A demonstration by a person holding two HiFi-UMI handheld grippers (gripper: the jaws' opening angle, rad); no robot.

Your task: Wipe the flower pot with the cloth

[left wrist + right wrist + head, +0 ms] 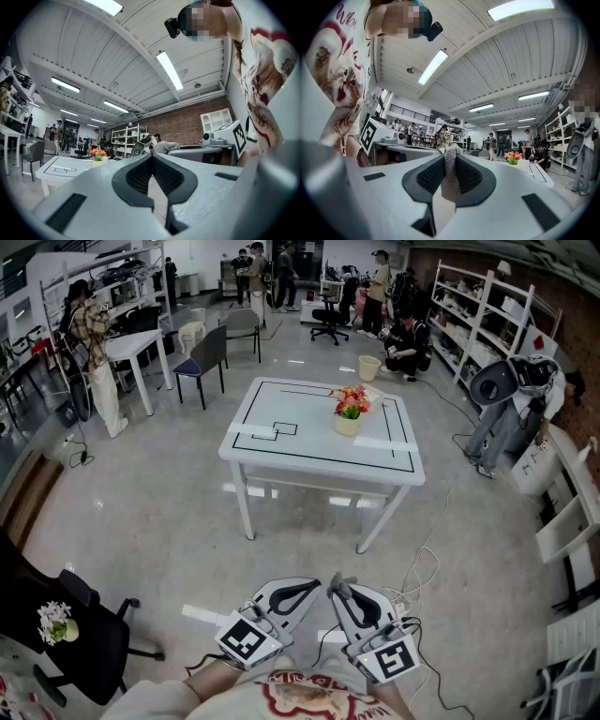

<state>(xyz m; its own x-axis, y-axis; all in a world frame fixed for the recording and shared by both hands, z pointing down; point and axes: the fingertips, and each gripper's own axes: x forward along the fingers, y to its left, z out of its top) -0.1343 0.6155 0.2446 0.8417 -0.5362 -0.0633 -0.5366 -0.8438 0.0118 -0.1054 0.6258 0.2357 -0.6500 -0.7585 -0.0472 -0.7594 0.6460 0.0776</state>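
Clamps the grey knit cloth (449,180) between the fingers (429,176) of the right gripper (450,158), probably to have it ready for wiping, and presses the fingers of the left gripper (151,157) together on nothing, likely spare for steadying. Shows the flower pot (348,424), pale yellow with pink and orange blooms, upright on the white tabletop (281,451), well apart from both grippers.

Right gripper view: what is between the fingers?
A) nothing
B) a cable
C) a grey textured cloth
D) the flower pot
C: the right gripper pinches a grey cloth between its fingers; the flower pot stands far off on the white table.
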